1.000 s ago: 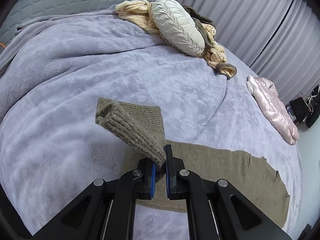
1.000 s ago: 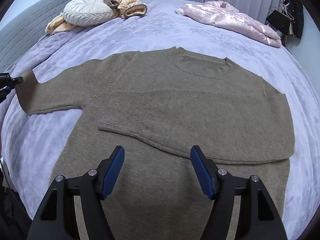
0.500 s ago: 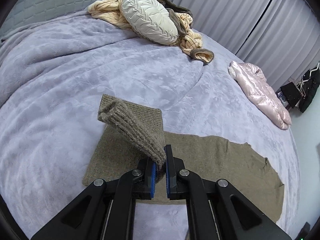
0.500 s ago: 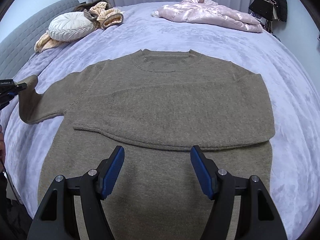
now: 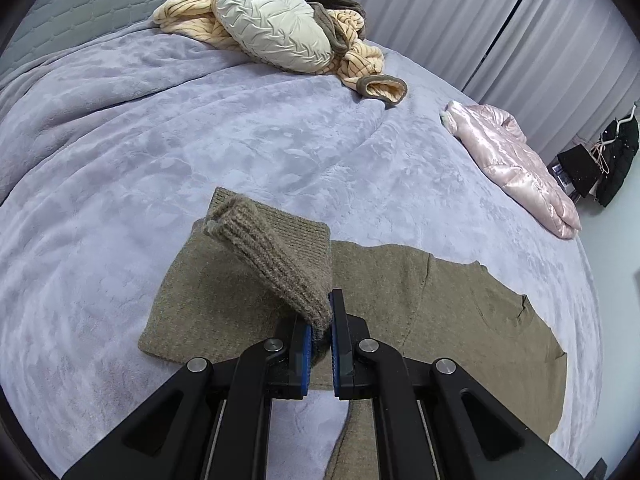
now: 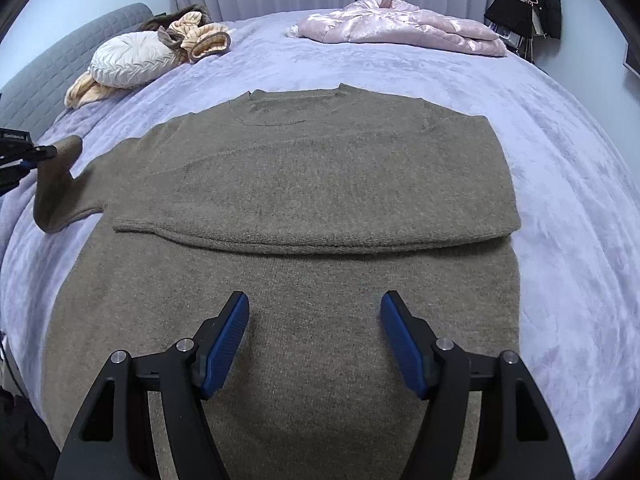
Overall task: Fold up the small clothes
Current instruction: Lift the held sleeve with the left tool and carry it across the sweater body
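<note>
A brown knit sweater (image 6: 320,184) lies flat on the lilac bed, neck away from me, with one sleeve folded across its chest. My left gripper (image 5: 320,334) is shut on the ribbed cuff (image 5: 276,264) of the other sleeve and holds it lifted above the bed; it also shows at the left edge of the right wrist view (image 6: 38,154), with the raised sleeve (image 6: 56,184) hanging from it. My right gripper (image 6: 314,340) is open and empty, hovering over the sweater's lower body.
A round cream cushion (image 5: 276,22) lies on a peach striped garment (image 5: 192,20) at the bed's far end by the grey headboard (image 6: 44,76). A pink satin jacket (image 6: 400,28) lies far right. Dark clothes (image 6: 532,4) hang by the curtains.
My left gripper has carried the sleeve cuff inward toward the sweater's body, so more sleeve folds beneath it. My right gripper has shifted left, centring on the sweater, still open.
</note>
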The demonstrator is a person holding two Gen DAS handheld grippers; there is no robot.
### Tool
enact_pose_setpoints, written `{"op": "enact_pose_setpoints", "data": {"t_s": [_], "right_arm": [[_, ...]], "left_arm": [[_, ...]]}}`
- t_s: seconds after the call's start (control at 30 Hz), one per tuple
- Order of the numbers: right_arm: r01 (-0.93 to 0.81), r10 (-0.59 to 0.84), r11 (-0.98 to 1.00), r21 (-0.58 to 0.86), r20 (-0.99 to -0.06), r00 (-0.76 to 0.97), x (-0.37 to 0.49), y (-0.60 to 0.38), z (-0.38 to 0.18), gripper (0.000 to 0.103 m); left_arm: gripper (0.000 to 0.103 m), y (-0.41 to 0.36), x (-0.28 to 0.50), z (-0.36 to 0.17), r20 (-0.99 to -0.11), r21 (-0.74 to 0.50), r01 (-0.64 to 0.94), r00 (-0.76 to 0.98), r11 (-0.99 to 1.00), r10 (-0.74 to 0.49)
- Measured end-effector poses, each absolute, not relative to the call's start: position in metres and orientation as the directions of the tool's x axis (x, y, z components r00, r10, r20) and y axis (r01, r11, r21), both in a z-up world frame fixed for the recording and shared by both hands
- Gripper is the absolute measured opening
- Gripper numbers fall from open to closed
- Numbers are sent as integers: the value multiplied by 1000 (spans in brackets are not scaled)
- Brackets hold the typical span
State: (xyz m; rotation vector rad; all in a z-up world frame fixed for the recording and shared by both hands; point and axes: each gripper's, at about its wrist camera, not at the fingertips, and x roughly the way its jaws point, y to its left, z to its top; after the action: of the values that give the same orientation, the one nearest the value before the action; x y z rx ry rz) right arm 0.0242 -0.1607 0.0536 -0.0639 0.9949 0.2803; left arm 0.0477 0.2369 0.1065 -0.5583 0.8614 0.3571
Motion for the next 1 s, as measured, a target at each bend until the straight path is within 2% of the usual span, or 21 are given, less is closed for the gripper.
{"op": "enact_pose_setpoints", "data": {"t_s": [0.23,1.0], "right_arm": [[-214,242,965,152,-831,501,24,-179,51,72],[-175,208,975,139,-849,485,10,-230,47,72]], "left_arm": [[9,208,58,104,-804,-295,-485,591,823,61],[9,105,89,112,-816,-242,-375,578,895,21]]}}
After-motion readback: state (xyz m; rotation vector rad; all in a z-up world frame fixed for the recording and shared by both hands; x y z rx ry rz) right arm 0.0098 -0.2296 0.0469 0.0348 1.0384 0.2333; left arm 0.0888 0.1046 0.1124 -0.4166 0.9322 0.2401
